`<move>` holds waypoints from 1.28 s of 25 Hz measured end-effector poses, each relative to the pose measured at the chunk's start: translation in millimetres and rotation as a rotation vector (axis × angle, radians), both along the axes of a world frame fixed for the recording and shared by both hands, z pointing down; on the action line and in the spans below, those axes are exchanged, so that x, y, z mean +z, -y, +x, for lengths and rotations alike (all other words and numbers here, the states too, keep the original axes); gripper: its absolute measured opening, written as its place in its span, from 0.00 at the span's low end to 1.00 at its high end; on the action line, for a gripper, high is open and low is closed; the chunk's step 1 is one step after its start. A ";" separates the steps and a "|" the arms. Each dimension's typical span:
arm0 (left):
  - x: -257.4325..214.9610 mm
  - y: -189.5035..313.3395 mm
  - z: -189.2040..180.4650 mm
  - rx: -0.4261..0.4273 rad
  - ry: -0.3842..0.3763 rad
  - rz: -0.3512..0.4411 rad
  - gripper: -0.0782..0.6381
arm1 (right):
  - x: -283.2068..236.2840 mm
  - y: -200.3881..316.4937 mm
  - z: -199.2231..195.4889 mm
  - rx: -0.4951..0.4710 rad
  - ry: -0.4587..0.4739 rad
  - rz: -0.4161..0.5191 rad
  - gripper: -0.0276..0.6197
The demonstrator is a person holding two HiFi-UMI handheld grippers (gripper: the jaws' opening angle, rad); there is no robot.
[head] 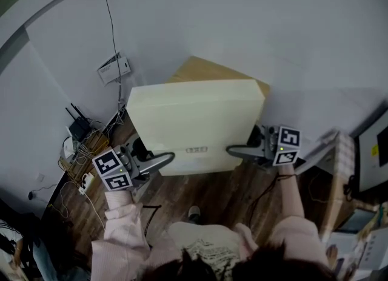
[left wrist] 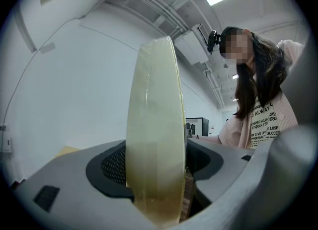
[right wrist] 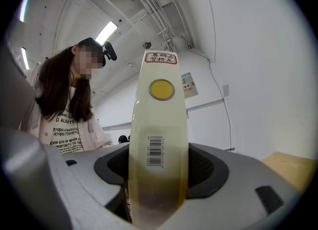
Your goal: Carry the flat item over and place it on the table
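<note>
A flat cream board (head: 194, 122) hangs level in the air between both grippers in the head view. My left gripper (head: 162, 159) is shut on its near left edge, my right gripper (head: 237, 150) on its near right edge. In the left gripper view the board's edge (left wrist: 156, 134) stands upright between the dark pads (left wrist: 115, 167). The right gripper view shows the board's other edge (right wrist: 159, 144) with a barcode and a yellow dot, clamped between the pads (right wrist: 206, 167). A tan tabletop (head: 203, 70) peeks out beyond the board's far edge.
Below is wooden flooring (head: 212, 195). Routers and tangled cables (head: 82, 143) lie at the left wall, with a white box (head: 115, 69) on the wall. A white rack and dark screen (head: 364, 164) stand at the right. White walls close in ahead.
</note>
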State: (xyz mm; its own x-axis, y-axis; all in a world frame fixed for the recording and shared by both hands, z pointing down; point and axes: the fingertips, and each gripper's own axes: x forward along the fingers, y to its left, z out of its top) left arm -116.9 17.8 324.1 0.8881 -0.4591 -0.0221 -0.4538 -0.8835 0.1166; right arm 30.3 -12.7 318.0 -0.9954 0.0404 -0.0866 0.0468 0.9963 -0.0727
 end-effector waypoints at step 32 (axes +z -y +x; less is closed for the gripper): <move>33.4 159.3 -34.3 0.079 0.025 -0.029 0.57 | 35.3 146.4 -34.5 0.097 -0.052 -0.018 0.50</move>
